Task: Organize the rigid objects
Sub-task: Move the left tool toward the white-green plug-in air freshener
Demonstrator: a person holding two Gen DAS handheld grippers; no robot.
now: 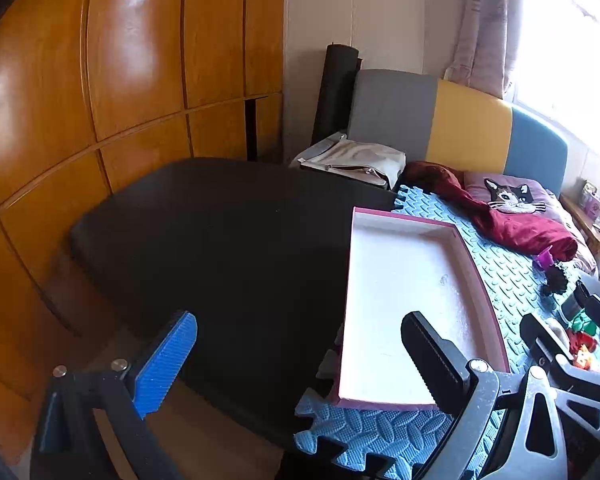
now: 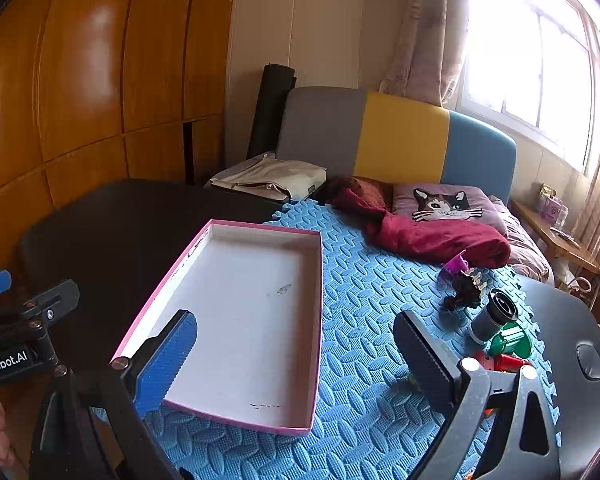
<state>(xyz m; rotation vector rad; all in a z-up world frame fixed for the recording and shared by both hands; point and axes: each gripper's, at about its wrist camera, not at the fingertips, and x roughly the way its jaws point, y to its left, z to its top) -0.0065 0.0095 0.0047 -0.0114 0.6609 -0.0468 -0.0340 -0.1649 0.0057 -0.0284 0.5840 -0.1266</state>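
Observation:
A shallow white tray with a pink rim lies on a blue foam mat; nothing is in it. My right gripper hovers open over the tray's near right corner. To its right a cluster of small objects lies on the mat: a purple cup, a black figure, a grey cylinder, a green piece and a red piece. My left gripper is open over the tray's left edge and holds nothing. In the left wrist view the right gripper partly hides the objects.
A dark tabletop extends left of the mat. Behind lie a red cloth, a cat pillow, a folded bag and a padded headboard. A black chair back stands at the right, a wooden wardrobe at the left.

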